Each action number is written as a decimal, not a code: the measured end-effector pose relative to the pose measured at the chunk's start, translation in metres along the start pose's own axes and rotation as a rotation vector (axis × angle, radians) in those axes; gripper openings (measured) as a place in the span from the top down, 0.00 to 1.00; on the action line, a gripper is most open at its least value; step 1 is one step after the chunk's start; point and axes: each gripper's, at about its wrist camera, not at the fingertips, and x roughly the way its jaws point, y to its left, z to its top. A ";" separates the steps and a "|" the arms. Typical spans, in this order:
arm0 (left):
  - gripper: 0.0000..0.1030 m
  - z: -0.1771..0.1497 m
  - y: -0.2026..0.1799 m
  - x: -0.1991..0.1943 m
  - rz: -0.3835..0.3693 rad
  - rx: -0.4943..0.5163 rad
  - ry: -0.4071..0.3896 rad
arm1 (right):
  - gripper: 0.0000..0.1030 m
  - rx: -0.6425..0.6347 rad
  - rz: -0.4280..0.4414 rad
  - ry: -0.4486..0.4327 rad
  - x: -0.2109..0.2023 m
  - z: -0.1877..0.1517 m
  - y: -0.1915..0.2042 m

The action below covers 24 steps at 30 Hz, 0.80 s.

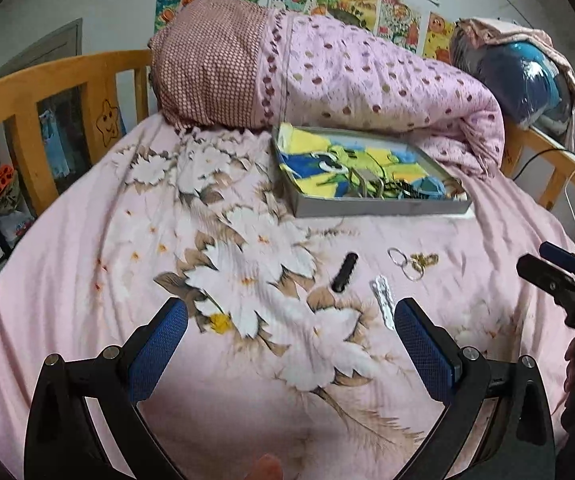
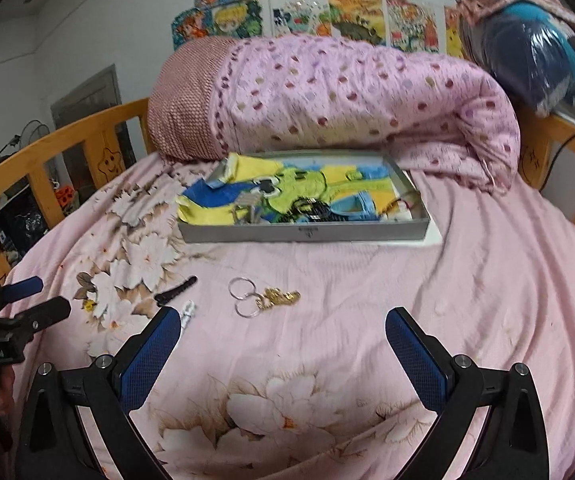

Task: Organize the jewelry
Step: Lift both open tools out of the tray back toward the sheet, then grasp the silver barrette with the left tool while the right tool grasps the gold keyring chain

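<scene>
A grey shallow tray (image 1: pixel 379 207) (image 2: pixel 303 234) with a colourful lining lies on the pink bed and holds several small pieces at its front. On the sheet in front of it lie a black hair clip (image 1: pixel 344 272) (image 2: pixel 175 290), a white clip (image 1: pixel 383 306) (image 2: pixel 188 310), and silver rings joined to a gold charm (image 1: pixel 413 262) (image 2: pixel 265 298). My left gripper (image 1: pixel 291 322) hovers open just short of the clips. My right gripper (image 2: pixel 283 330) hovers open just short of the rings. Neither holds anything.
A rolled pink dotted quilt (image 1: pixel 347 76) (image 2: pixel 347 100) lies behind the tray. Wooden bed rails (image 1: pixel 47 92) (image 2: pixel 567 168) run along both sides. A blue bundle in plastic (image 1: pixel 519 80) sits at the back right. The other gripper shows at each view's edge.
</scene>
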 end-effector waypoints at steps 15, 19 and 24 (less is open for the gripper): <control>0.02 -0.006 -0.030 0.034 -0.063 0.035 0.105 | 0.00 -0.101 0.017 0.115 0.029 0.007 -0.019; 0.02 -0.005 -0.042 0.043 -0.086 0.085 0.121 | 0.00 -0.236 0.039 0.113 0.047 0.012 -0.024; 0.02 -0.005 -0.054 0.056 -0.109 0.120 0.131 | 0.07 -0.263 0.120 0.120 0.072 0.017 -0.038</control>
